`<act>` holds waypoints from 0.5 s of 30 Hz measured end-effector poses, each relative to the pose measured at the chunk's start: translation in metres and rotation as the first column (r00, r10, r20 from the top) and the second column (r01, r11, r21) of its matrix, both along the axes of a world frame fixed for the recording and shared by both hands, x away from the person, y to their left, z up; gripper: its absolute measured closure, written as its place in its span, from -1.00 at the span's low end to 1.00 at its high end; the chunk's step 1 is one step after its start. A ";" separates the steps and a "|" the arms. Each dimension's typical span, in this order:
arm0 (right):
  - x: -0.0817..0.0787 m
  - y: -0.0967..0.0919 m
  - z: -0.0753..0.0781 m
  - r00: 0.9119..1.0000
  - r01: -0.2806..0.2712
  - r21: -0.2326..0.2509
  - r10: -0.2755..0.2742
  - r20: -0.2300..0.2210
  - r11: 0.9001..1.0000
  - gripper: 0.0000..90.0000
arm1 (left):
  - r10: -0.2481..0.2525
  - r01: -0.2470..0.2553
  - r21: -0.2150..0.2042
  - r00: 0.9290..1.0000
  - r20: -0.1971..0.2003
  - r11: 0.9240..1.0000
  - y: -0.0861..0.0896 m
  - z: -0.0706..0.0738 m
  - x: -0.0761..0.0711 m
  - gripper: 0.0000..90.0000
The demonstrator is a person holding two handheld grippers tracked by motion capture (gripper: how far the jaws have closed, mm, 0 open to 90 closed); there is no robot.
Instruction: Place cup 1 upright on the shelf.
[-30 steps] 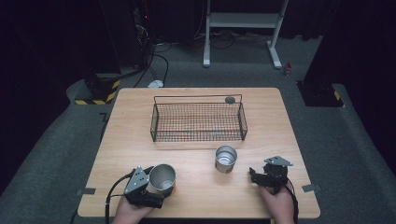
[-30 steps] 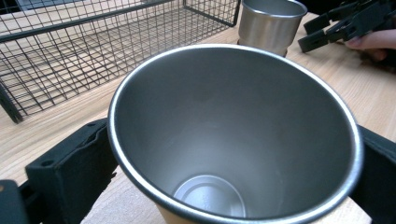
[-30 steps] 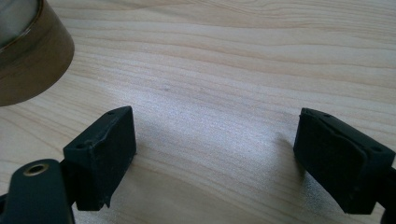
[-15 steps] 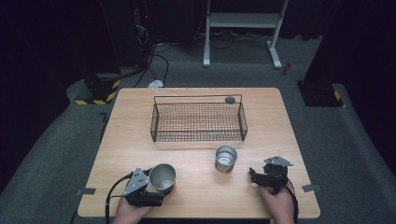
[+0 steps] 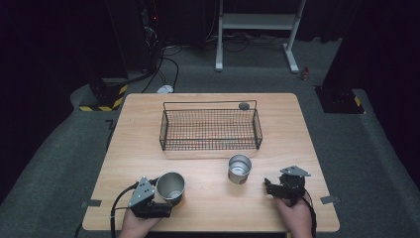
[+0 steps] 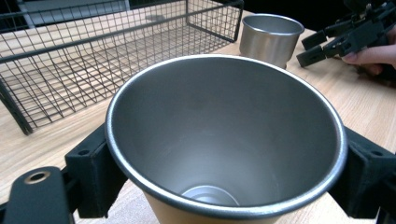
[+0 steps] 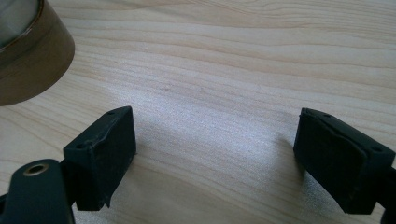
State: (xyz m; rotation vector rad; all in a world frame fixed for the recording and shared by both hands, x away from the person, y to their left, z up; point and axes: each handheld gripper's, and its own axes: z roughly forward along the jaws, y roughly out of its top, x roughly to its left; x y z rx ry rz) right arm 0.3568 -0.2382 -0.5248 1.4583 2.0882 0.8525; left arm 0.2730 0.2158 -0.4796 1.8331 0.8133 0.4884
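Clamping an empty steel cup point(image 6: 224, 140), the left tool point(image 5: 157, 198) — right tool point(image 5: 277, 188) wide — wire basket point(image 5: 210, 130) empty.

both cups are plain silver metal, the near cup point(image 6: 224, 140) with a brushed grey inside and a tan-brown lower outside, same brown band on the far cup point(image 7: 28, 51). basket point(image 5: 210, 130) is black wire in a fine grid. table point(image 5: 148, 148) is light wood with wavy grain. both grippers, left gripper point(image 5: 156, 198) and right gripper point(image 5: 277, 187), are matte black with grey top plates
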 end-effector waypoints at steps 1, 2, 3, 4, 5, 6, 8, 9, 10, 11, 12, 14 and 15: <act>0.000 0.000 0.000 1.000 0.002 0.002 -0.002 -0.002 1.000 -0.72 | 0.004 -0.004 -0.004 1.000 0.003 1.000 0.000 0.000 0.000 -0.71; 0.000 0.000 0.000 1.000 0.000 0.002 0.000 -0.001 1.000 -0.72 | 0.008 -0.008 -0.006 1.000 0.006 1.000 0.000 0.001 0.000 -0.71; 0.000 0.000 0.000 1.000 0.000 0.002 0.000 -0.001 1.000 -0.72 | 0.010 -0.010 -0.005 1.000 0.007 1.000 0.001 0.001 0.000 -0.71; 0.000 0.000 0.000 1.000 0.000 0.002 0.000 -0.002 1.000 -0.72 | 0.019 -0.019 -0.007 1.000 0.011 1.000 0.002 0.002 0.000 -0.71; 0.000 0.000 0.000 1.000 0.000 0.002 0.000 -0.002 1.000 -0.72 | 0.019 -0.019 -0.007 1.000 0.011 1.000 0.002 0.002 0.000 -0.71; 0.000 0.000 0.000 1.000 0.000 0.002 0.000 -0.001 1.000 -0.72 | 0.019 -0.018 -0.013 1.000 0.009 1.000 0.002 0.002 0.000 -0.71; 0.000 0.000 0.000 1.000 0.000 0.002 0.000 -0.002 1.000 -0.72 | 0.027 -0.027 -0.021 1.000 0.005 0.999 0.003 0.002 0.001 -0.70; 0.000 0.000 0.000 1.000 0.000 0.002 0.000 -0.002 1.000 -0.72 | 0.028 -0.028 -0.020 1.000 0.007 0.999 0.004 0.002 0.001 -0.70; 0.000 0.000 0.000 1.000 0.000 0.002 0.000 -0.001 1.000 -0.72 | 0.033 -0.033 -0.021 0.999 0.009 0.999 0.005 0.003 0.001 -0.71; 0.000 0.000 0.000 1.000 0.000 0.002 0.000 -0.001 1.000 -0.72 | 0.039 -0.039 -0.032 0.999 0.008 0.999 0.004 0.003 0.001 -0.71; 0.000 0.000 0.000 1.000 0.000 0.001 0.000 -0.003 1.000 -0.72 | 0.042 -0.041 -0.037 0.999 0.007 0.998 0.005 0.003 0.001 -0.71; 0.000 0.000 0.000 1.000 0.000 0.001 0.000 -0.003 1.000 -0.72 | 0.048 -0.048 -0.034 0.999 0.010 0.998 0.005 0.003 0.001 -0.71; 0.000 0.000 0.000 1.000 0.000 0.000 0.000 -0.003 1.000 -0.72 | 0.051 -0.051 -0.034 0.999 0.013 0.998 0.005 0.003 0.001 -0.71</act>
